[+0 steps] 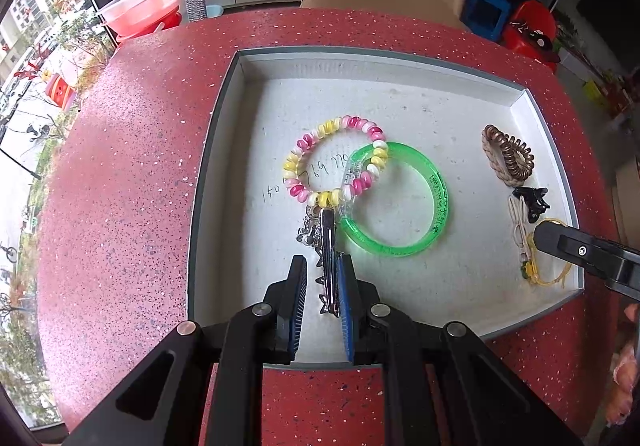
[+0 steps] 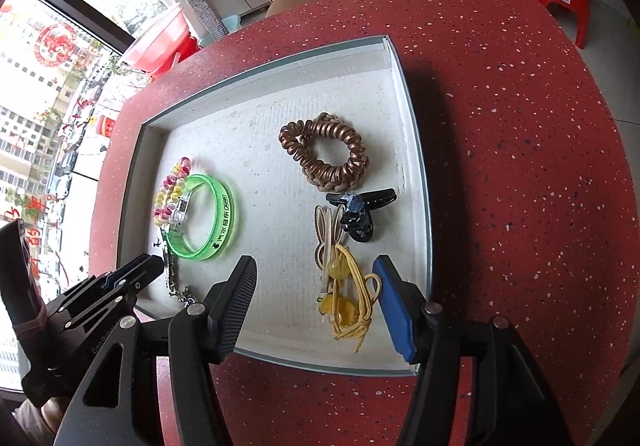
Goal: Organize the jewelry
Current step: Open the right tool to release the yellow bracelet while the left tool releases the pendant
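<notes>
Silver chain partly hidden behind metal hair clip; handwriting on tray floor partly covered by beaded bracelet, illegible.

Left gripper: low over the near side of the white tray, its two fingers squeezed on a silver hair clip.
Right gripper: over the tray's near right part, fingers spread wide, holding nothing.
</notes>
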`<state>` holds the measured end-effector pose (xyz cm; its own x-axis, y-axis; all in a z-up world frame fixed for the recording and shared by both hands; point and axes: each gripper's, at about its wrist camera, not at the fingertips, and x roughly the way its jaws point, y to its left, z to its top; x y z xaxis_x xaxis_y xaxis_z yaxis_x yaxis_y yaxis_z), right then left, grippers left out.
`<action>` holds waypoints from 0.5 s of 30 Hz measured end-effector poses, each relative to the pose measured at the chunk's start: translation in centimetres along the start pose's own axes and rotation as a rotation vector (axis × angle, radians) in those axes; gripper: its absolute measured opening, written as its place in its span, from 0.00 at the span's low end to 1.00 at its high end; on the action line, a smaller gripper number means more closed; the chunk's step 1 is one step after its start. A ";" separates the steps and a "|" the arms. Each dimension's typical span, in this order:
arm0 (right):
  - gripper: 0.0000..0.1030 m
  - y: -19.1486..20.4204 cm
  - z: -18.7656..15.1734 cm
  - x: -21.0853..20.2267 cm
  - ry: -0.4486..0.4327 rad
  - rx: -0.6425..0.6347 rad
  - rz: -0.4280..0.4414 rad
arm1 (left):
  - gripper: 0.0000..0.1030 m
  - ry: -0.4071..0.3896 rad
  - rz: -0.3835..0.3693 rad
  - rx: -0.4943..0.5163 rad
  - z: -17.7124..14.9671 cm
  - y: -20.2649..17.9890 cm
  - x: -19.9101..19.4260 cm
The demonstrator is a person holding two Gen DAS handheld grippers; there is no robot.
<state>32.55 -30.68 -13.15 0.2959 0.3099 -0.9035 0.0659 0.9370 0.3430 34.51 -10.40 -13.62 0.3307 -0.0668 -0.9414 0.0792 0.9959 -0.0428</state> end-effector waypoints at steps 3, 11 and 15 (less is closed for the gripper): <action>0.71 0.1 -0.3 -0.7 -0.024 -0.009 -0.016 | 0.33 -0.007 0.007 0.001 0.0 0.0 -0.4; 0.78 0.9 -1.9 -2.1 -0.061 -0.031 -0.044 | 0.34 -0.003 0.018 0.009 -0.2 -0.5 -1.1; 0.78 1.1 -2.4 -2.3 -0.060 -0.029 -0.045 | 0.34 -0.015 0.023 0.019 -0.5 -0.6 -1.5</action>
<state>29.62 -30.00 -11.36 0.3500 0.2575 -0.9007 0.0532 0.9545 0.2936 33.48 -10.90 -12.36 0.3468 -0.0454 -0.9369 0.0892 0.9959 -0.0152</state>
